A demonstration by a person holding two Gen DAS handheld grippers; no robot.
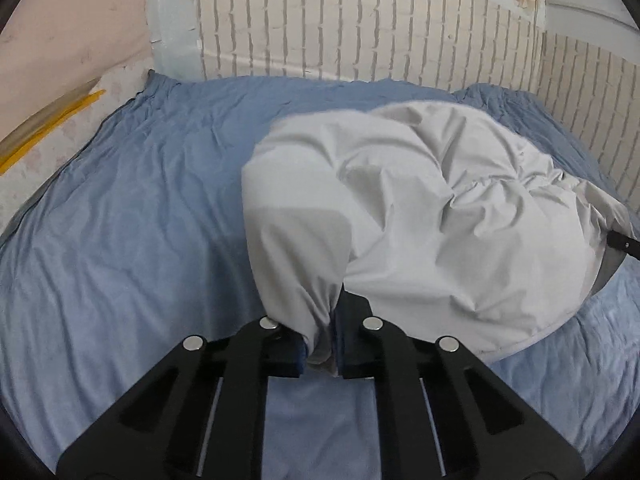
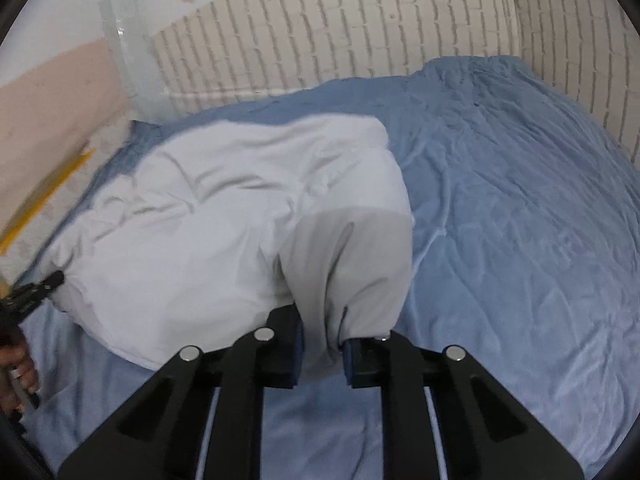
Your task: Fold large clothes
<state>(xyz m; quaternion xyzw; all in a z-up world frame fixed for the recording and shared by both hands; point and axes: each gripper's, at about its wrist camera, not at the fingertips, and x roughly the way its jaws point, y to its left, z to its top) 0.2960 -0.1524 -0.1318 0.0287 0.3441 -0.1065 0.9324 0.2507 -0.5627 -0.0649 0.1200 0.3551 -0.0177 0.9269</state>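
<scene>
A large light grey garment [image 1: 420, 208] lies bunched on the blue bedsheet [image 1: 128, 200]. My left gripper [image 1: 322, 344] is shut on a gathered corner of it at its near left edge, and the cloth hangs lifted from the pads. In the right wrist view the same grey garment [image 2: 224, 220] spreads to the left, and my right gripper [image 2: 324, 356] is shut on its near right corner, a sleeve-like fold rising between the blue pads. The other gripper's tip [image 2: 36, 284] shows at the far left, holding the opposite edge.
The blue bedsheet [image 2: 520, 220] covers the whole bed, with bare sheet left and right of the garment. A white brick-pattern wall [image 1: 360, 28] runs behind the bed. A person's hand [image 2: 16, 364] shows at the left edge of the right wrist view.
</scene>
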